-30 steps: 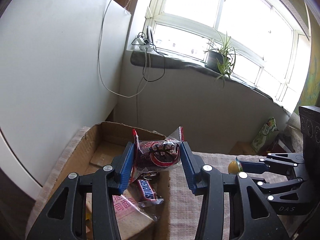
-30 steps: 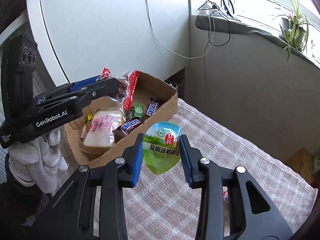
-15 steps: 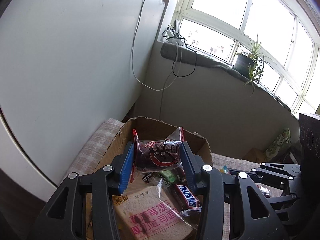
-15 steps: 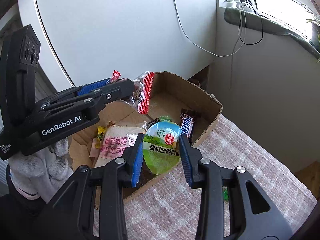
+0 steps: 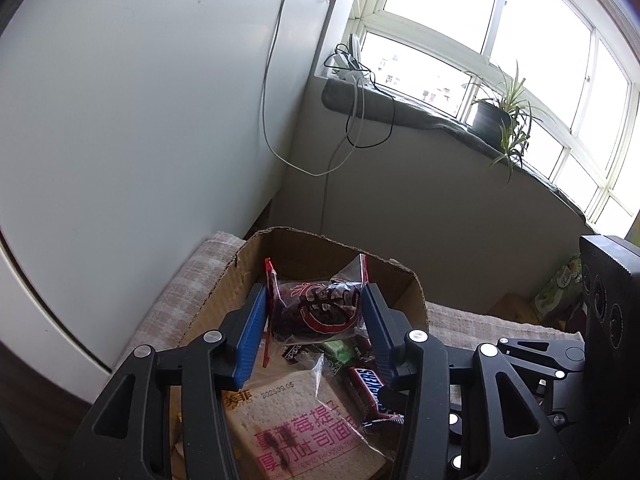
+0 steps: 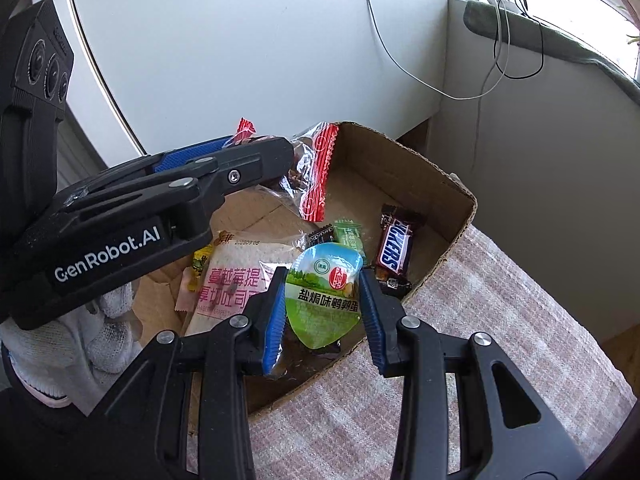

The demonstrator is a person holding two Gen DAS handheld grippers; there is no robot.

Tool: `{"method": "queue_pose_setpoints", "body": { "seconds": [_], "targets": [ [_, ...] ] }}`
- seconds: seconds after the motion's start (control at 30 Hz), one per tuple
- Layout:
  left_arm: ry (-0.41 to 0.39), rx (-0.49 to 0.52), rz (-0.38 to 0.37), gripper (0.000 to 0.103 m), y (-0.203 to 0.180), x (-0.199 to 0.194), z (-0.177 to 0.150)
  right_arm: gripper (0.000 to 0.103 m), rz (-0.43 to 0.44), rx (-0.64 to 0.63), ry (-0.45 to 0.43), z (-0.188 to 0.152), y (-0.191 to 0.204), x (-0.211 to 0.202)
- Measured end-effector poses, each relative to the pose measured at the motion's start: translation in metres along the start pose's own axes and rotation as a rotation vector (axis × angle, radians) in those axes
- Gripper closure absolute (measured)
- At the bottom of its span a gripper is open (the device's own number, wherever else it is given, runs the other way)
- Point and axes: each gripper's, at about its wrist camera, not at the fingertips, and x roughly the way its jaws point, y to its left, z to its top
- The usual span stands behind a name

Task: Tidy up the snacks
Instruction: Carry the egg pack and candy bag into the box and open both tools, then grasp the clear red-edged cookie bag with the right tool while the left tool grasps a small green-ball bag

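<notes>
— Now, left side?
— Left gripper (image 5: 314, 314), jaws just eased apart slightly, pads around a clear red-edged snack bag (image 5: 316, 312) above the cardboard box (image 6: 444, 184).
— And right?
— Right gripper (image 6: 323, 300) clamps a green sealed cup (image 6: 324, 296) over the box's near edge; bread pack (image 6: 236, 276) and Snickers bar (image 6: 394, 248) lie inside.

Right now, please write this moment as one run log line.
left claw: shut on red-edged bag | right claw: shut on green packet | both over cardboard box
</notes>
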Motion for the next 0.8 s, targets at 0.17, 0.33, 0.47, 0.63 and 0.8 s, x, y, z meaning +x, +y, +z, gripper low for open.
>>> {"method": "queue_pose_setpoints", "body": {
  "seconds": [0.17, 0.33, 0.47, 0.63, 0.8],
  "targets": [
    [-0.008, -0.005, 0.005, 0.051, 0.001, 0.0, 0.002, 0.064, -0.011, -0.017, -0.008, -0.001, 0.004, -0.003],
    [-0.027, -0.019, 0.013, 0.031, 0.005, -0.003, 0.003, 0.028, -0.03, -0.035, -0.035, -0.003, 0.01, -0.007],
    [-0.026, -0.03, 0.017, 0.025, 0.007, -0.004, 0.005, 0.019, -0.041, -0.064, -0.032, -0.007, 0.015, -0.009],
    [-0.038, -0.036, 0.02, 0.024, 0.008, -0.008, 0.006, 0.019, -0.052, -0.07, -0.027, -0.011, 0.018, -0.011],
    [-0.036, -0.025, 0.019, 0.024, 0.006, -0.009, 0.005, 0.019, -0.069, -0.071, -0.031, -0.014, 0.015, -0.018]
  ]
}}
